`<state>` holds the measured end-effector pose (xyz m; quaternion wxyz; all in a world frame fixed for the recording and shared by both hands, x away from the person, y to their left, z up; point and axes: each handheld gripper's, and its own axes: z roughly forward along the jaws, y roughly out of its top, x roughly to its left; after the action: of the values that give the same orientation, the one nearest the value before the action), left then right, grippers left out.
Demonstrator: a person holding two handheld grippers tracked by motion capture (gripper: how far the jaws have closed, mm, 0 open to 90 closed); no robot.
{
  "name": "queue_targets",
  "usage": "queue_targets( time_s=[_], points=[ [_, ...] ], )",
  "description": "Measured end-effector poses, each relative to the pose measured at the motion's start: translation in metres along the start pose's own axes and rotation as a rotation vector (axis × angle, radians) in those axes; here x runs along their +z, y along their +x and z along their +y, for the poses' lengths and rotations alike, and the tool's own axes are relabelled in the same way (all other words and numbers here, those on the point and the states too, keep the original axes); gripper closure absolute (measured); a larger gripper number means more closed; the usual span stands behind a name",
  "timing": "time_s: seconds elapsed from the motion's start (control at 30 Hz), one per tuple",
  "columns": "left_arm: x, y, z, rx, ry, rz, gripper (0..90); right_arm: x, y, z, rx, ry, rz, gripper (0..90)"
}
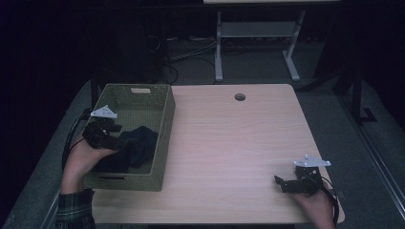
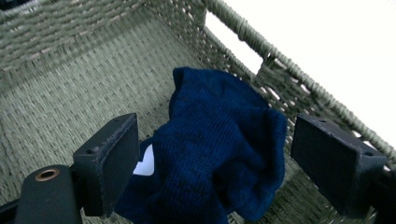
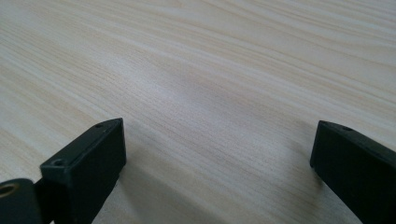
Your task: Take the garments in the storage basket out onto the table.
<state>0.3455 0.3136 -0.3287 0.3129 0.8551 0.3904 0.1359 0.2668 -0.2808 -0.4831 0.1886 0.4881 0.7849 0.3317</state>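
I see the left gripper [image 2: 215,172] spread wide around the crumpled navy knit cloth [image 2: 219,149] in the woven green basket [image 2: 289,79]. It looks soft and light; I'd pinch the top fold. Right gripper [image 3: 217,158] released, idle.

On the pale wooden worktop [image 1: 229,143], a green woven basket [image 1: 165,133] sits at the left edge holding a dark blue cloth [image 1: 138,145], with the left claw [image 1: 117,139] inside it at the cloth, while the right claw [image 1: 279,183] rests near the worktop's front right corner.
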Motion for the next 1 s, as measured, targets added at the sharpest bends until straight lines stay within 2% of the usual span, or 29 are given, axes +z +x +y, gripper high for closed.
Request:
queue_targets(
  time_s=[0.43,0.5,0.63,0.77,1.0],
  points=[
    [0.016,0.011,-0.010,-0.028,0.068,0.008,15.1,0.000,0.000,0.000,0.000,0.000,0.000,3.2],
    [0.020,0.012,-0.012,-0.024,0.089,-0.004,15.1,0.000,0.000,0.000,0.000,0.000,0.000,3.2],
    [0.025,0.013,-0.014,-0.033,0.114,0.002,15.1,0.000,0.000,0.000,0.000,0.000,0.000,3.2],
    [0.029,0.014,-0.015,-0.033,0.128,-0.012,15.2,0.000,0.000,0.000,0.000,0.000,0.000,3.2],
    [0.033,0.014,-0.015,-0.032,0.131,-0.040,24.4,0.000,0.000,0.000,-0.001,0.000,0.000,3.2]
  ],
)
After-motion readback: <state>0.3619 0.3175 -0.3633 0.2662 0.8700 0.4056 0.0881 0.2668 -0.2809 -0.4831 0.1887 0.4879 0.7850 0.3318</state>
